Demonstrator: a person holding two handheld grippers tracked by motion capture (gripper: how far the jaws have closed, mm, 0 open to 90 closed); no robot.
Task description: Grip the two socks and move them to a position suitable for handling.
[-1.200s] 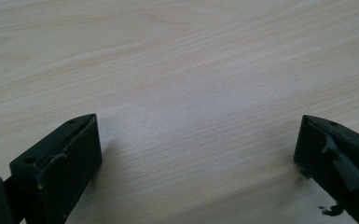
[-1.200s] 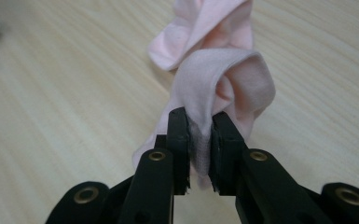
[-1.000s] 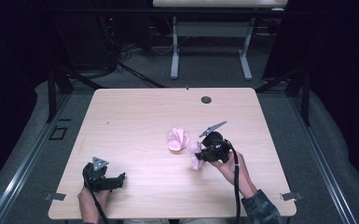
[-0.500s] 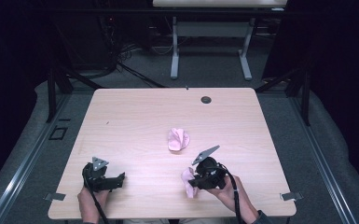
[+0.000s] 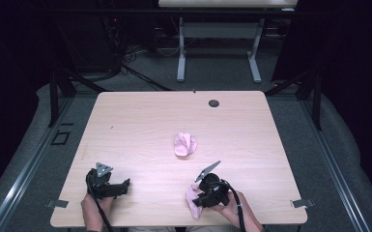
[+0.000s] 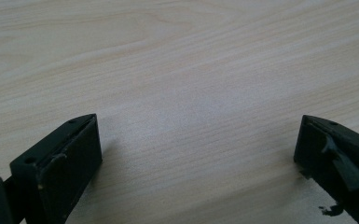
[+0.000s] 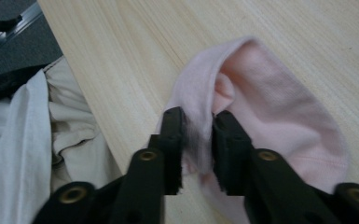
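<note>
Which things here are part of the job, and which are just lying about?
Part of the job:
- pink sock between the right gripper fingers
- second pink sock mid-table

Just lying about:
- left gripper, idle, fingers open
- dark round plug in the table

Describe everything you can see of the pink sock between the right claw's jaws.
The pale pink, soft knit fabric sock lies crumpled near the front edge of the light wooden table, its opening folded over and its body spread flat on the wood. The right claw has a fold of its cuff between its jaws, which have just been opening, so the fabric looks only loosely caught. A second crumpled pink sock lies apart at the table's middle.
</note>
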